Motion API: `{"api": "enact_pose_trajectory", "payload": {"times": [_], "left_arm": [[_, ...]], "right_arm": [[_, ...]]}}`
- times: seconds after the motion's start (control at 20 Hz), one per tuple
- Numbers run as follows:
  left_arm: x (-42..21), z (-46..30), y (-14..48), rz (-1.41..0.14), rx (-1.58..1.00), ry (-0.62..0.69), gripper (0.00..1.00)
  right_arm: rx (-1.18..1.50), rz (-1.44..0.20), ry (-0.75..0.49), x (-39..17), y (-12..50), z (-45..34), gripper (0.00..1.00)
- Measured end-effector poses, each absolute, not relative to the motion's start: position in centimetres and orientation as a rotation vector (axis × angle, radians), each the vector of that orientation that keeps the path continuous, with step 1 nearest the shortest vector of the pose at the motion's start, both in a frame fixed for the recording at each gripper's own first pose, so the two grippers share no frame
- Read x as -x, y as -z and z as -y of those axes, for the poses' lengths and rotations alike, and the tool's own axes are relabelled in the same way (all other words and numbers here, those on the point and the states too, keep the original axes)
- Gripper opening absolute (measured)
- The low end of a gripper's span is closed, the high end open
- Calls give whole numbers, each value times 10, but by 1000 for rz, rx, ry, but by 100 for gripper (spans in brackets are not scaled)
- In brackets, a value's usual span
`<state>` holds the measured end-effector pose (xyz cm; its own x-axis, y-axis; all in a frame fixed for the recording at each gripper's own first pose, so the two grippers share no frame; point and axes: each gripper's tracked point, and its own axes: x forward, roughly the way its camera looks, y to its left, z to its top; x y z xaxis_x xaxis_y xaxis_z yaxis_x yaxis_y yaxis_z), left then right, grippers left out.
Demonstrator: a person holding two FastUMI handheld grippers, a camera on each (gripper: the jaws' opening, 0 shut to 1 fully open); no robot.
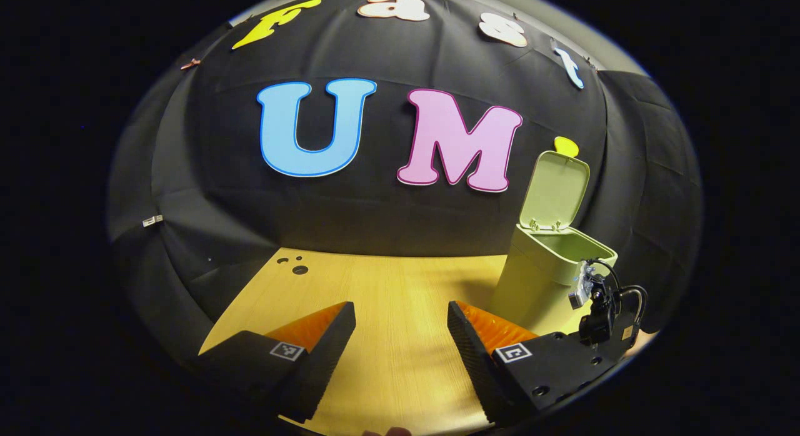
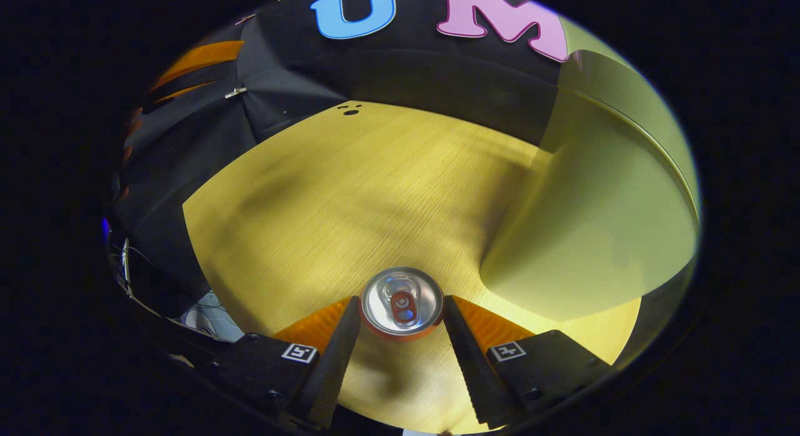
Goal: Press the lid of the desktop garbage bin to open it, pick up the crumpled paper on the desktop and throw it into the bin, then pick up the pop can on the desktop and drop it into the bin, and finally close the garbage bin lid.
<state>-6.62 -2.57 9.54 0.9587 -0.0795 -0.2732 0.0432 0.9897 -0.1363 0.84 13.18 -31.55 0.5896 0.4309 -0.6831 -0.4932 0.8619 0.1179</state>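
Right tongs (image 2: 402,316) clamped on one pop can (image 2: 402,302); left tongs (image 1: 401,327) agape, one open-lidded bin (image 1: 550,267) nearby.

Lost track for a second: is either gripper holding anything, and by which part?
The right gripper holds the pop can by its sides, near the top rim. The left gripper is open, holding nothing.

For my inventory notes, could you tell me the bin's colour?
Pale green bin, clearest in the left gripper view.
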Motion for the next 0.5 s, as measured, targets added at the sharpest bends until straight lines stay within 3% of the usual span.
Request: {"api": "enact_pose_trajectory", "payload": {"times": [0.35, 0.5], "left_arm": [[64, 29, -91, -290, 134, 78, 95], [60, 32, -93, -286, 139, 93, 95]], "right_arm": [[23, -749, -534, -9, 286, -126, 82], [-72, -629, -554, -6, 173, -117, 82]]}}
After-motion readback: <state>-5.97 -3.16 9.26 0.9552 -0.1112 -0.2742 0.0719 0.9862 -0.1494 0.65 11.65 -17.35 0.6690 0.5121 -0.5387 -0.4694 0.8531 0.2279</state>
